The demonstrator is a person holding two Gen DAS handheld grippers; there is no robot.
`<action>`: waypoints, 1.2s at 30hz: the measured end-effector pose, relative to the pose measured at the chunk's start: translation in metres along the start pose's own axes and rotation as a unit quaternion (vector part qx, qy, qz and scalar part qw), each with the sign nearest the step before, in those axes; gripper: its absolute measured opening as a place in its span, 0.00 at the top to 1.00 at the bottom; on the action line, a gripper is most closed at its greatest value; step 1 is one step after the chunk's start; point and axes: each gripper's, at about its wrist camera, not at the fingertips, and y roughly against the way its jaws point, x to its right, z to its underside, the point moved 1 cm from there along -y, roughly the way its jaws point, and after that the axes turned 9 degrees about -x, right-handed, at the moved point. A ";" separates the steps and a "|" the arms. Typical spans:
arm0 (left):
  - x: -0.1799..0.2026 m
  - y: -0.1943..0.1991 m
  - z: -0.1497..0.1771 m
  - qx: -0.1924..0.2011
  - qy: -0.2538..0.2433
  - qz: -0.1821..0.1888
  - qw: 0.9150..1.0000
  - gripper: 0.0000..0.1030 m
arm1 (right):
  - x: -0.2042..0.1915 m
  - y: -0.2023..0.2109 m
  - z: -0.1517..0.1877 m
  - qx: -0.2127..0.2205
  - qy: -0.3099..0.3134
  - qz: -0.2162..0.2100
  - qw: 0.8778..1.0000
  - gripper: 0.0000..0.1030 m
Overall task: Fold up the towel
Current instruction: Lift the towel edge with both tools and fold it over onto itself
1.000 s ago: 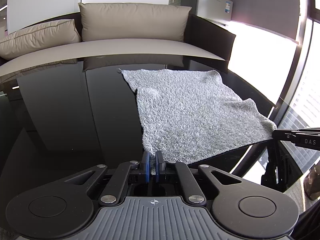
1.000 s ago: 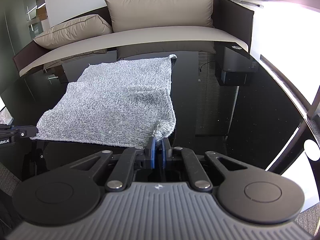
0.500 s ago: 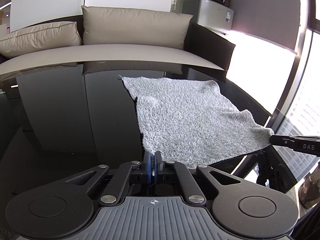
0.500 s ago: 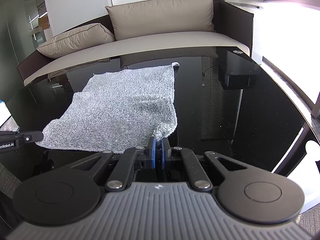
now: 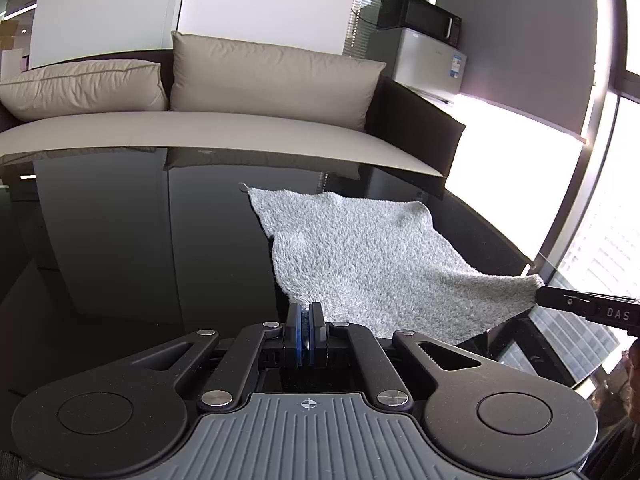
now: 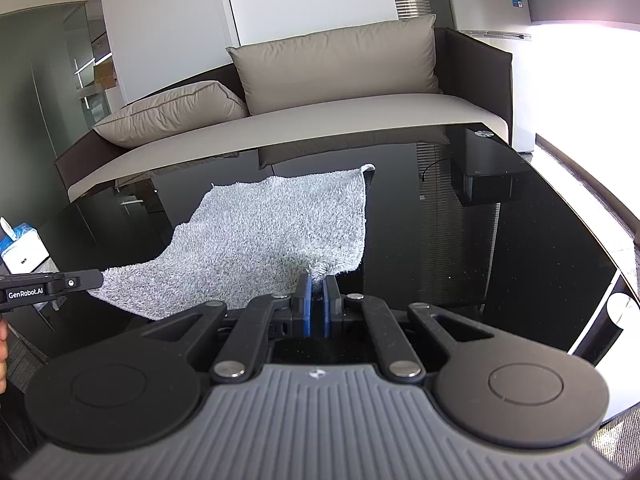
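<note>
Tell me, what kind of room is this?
Probably an office lounge or break area: a beige-cushioned sofa behind a glossy black table, plus a microwave on a small fridge by the window.

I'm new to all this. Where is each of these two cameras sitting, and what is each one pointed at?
Left wrist view: sits on the left gripper, looking along its closed fingers at the grey towel, black table and sofa; the right gripper enters at right.
Right wrist view: sits on the right gripper, facing the same way; the left gripper enters at left.
Shared: towel, table, sofa, each other's gripper.
</note>
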 end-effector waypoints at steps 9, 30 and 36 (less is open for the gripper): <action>-0.003 0.011 -0.003 0.010 0.013 0.002 1.000 0.97 | -0.008 0.017 -0.003 0.018 0.003 -0.024 1.000 0.95; -0.003 -0.013 -0.041 0.038 0.018 -0.026 0.999 0.97 | 0.000 -0.020 -0.041 0.037 0.004 -0.006 0.999 0.95; -0.006 -0.033 -0.057 0.043 0.026 -0.029 0.998 0.97 | 0.002 -0.046 -0.056 0.043 0.000 0.001 0.999 0.95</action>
